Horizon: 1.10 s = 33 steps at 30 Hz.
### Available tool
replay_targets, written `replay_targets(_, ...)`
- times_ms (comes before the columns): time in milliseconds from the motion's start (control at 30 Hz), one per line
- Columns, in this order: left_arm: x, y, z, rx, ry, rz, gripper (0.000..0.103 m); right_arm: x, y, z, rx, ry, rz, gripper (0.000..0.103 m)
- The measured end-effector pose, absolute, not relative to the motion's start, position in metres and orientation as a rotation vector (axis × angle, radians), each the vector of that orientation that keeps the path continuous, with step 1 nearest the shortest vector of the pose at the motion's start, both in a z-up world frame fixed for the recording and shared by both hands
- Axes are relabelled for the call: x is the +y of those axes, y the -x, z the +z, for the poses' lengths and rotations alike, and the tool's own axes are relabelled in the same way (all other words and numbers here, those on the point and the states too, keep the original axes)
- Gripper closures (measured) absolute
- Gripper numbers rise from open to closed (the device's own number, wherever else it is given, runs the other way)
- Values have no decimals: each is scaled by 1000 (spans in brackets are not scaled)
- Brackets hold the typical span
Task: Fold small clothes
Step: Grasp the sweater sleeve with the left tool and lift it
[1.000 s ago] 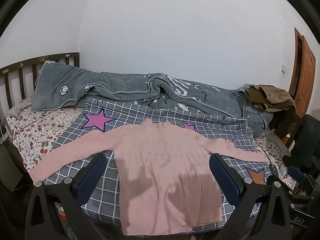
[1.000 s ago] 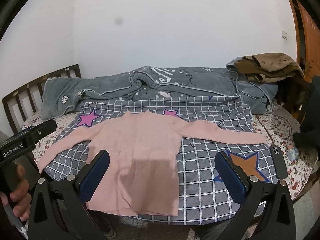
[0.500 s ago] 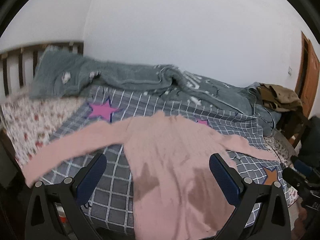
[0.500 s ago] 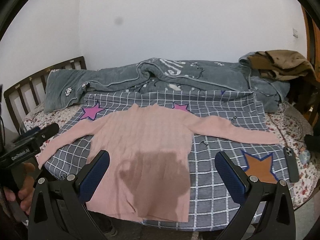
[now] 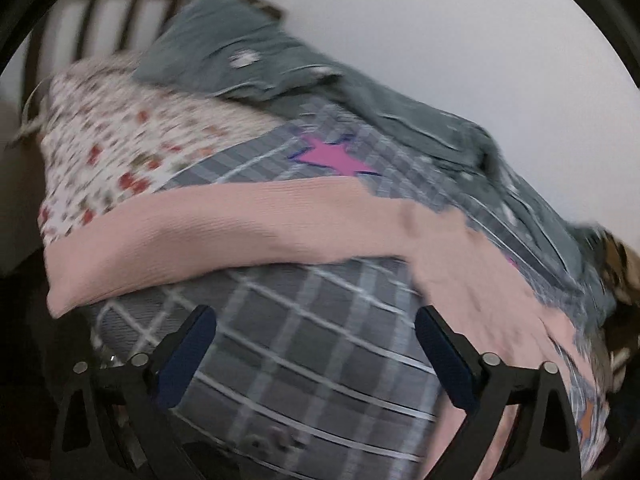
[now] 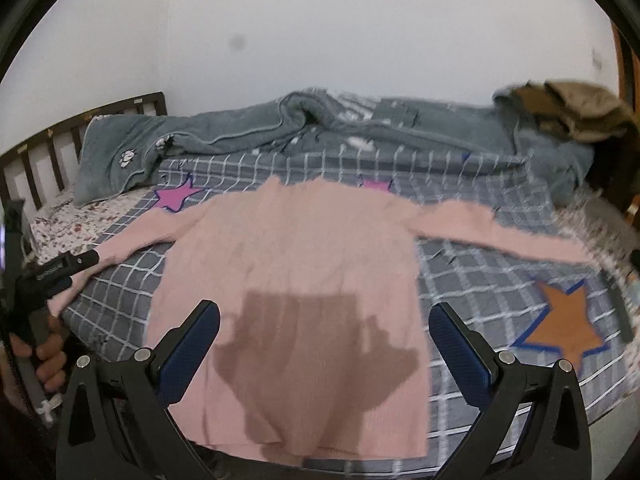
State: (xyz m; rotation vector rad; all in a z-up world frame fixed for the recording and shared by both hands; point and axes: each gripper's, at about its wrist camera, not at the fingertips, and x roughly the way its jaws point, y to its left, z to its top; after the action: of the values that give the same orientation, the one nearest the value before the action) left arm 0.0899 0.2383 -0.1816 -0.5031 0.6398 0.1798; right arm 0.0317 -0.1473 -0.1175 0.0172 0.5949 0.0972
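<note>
A pink long-sleeved sweater lies flat on the bed, sleeves spread out to both sides. Its left sleeve runs across the blurred, tilted left wrist view, just beyond my left gripper. That gripper's jaws stand wide and are closing, with only checked sheet showing between them. In the right wrist view the left gripper sits by the sleeve's cuff, held by a hand. My right gripper is open above the sweater's lower body, casting a shadow on it.
A grey checked sheet with stars covers the bed under the sweater. A rumpled grey quilt lies along the wall, brown clothes at its right end. A wooden headboard and floral mattress cover are on the left.
My left gripper has swung left and down toward the left sleeve, and its view has tilted and blurred. My right gripper has sunk closer to the sweater's lower part.
</note>
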Motion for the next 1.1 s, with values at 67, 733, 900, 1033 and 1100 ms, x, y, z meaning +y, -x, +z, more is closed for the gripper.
replay_targets(67,261,-89,-195,634,576,209,8,-142,-36,-122,611,-8,98,7)
replay_targets(733,339,-87,-239,598,885,216,30,-96,-57,-136,624,-1,135,10)
replay_targets(900,345,-88,-240,581,925,253,46,-103,-58,-137,630,-11,136,10)
replay_targets(1033,350,-89,-236,562,928,287,71,-113,-59,-136,638,-48,150,10)
replay_targets(1100,351,-90,-233,547,921,302,71,-117,-57,-134,632,-34,144,10)
